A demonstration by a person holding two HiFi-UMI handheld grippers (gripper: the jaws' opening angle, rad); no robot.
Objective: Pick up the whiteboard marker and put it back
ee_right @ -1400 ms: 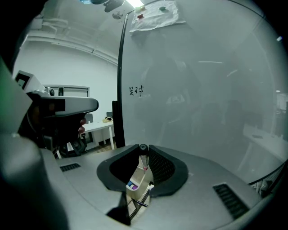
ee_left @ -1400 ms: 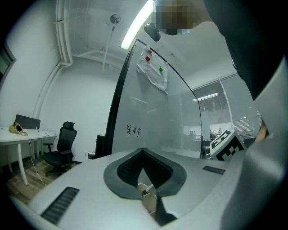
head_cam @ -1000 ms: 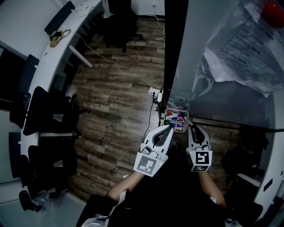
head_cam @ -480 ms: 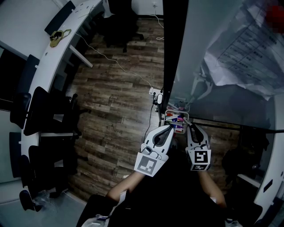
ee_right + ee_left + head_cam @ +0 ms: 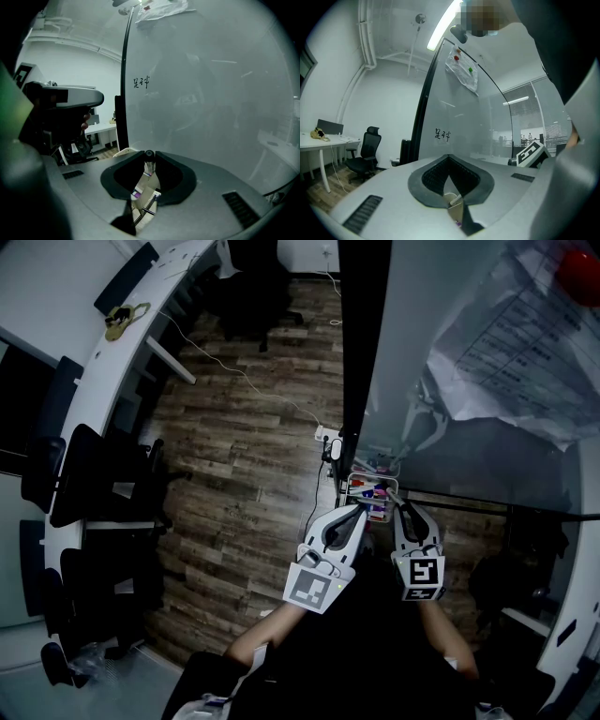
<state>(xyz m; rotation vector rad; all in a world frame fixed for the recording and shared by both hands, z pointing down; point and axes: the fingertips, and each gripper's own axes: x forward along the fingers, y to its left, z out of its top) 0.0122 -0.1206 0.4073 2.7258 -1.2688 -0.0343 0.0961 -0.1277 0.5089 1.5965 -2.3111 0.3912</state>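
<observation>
In the right gripper view a whiteboard marker point(image 5: 149, 160) with a black cap stands upright, pinched between the jaws of my right gripper point(image 5: 149, 157), which is shut on it. It is just in front of the glass writing board point(image 5: 211, 93). In the head view this right gripper point(image 5: 403, 509) hovers over the right end of a small wire marker tray point(image 5: 354, 477) fixed at the board's foot, with coloured markers point(image 5: 375, 491) in it. My left gripper point(image 5: 358, 510) is beside it over the tray's left part, its jaws shut on nothing point(image 5: 449, 157).
The board's dark frame post point(image 5: 361, 343) rises just left of the tray. Papers point(image 5: 525, 343) and a red magnet point(image 5: 574, 268) hang on the glass. A cable point(image 5: 253, 381) runs over the wood floor to a plug point(image 5: 330, 442). Office chairs point(image 5: 94, 474) and a white desk point(image 5: 103, 362) stand at left.
Hardly anything: the right gripper with the marker has edged a touch to the left. The left gripper has stayed where it was.
</observation>
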